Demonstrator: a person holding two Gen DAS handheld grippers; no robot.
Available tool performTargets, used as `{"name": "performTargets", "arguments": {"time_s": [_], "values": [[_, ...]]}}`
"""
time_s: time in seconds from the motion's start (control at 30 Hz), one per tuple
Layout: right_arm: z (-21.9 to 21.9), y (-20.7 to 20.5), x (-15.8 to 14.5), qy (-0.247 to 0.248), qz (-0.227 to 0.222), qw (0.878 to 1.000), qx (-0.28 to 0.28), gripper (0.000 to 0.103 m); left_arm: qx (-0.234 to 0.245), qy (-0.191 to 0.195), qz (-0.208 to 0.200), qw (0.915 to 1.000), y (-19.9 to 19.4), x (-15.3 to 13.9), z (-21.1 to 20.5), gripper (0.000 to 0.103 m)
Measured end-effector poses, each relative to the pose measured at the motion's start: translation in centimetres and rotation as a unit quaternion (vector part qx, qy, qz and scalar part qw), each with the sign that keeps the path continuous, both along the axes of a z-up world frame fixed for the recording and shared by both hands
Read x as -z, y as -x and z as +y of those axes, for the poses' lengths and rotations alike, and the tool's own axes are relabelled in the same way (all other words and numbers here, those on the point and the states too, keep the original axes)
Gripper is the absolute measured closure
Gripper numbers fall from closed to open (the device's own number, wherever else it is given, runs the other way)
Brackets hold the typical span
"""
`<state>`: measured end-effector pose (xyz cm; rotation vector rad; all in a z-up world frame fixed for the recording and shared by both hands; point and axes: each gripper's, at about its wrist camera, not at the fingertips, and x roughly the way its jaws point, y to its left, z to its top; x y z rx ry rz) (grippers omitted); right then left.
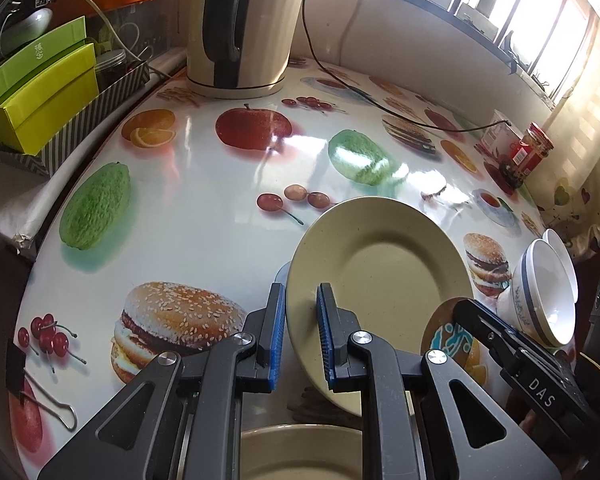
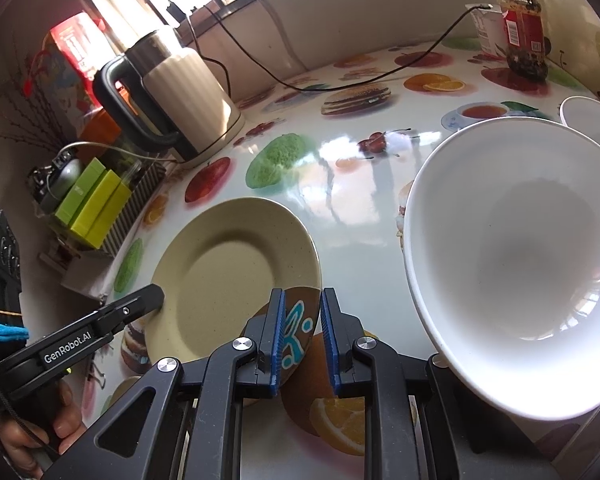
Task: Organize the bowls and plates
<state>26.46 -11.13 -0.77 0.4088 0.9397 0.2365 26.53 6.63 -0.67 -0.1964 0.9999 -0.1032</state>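
A cream plate [image 1: 380, 276] hangs tilted over the fruit-print table, and my left gripper [image 1: 302, 336] is shut on its near rim. Below the fingers a second cream dish [image 1: 300, 452] shows only in part. In the right wrist view the cream plate [image 2: 236, 276] is left of centre, with the left gripper [image 2: 156, 296] at its edge. My right gripper [image 2: 303, 336] is shut on a small brown dish with a teal pattern [image 2: 296, 328], just under the plate's rim. The left wrist view shows the brown dish [image 1: 448, 332] and the right gripper [image 1: 466, 312] at lower right.
Two white bowls [image 1: 548, 292] lean on their sides at the right; the nearer white bowl [image 2: 512, 260] fills the right wrist view. A cream kettle [image 1: 244, 28] with its cable stands at the back. A red-labelled jar [image 1: 532, 152], green boxes [image 1: 40, 92] and a binder clip [image 1: 40, 392] sit around the table's edges.
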Motion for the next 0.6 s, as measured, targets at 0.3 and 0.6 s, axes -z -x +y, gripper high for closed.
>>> {"name": "performTargets", "arguments": {"time_s": [0.3, 0.6], "values": [[0.2, 0.3, -0.5, -0.005, -0.008, 1.0, -0.002, 0.085, -0.001, -0.003, -0.006, 1.0, 0.5, -0.5, 0.2, 0.086], [0.5, 0.9, -1.1, -0.005, -0.013, 1.0, -0.006, 0.085, -0.004, 0.001, -0.012, 0.9999, 1.6, -1.1, 0.6, 0.086]]}}
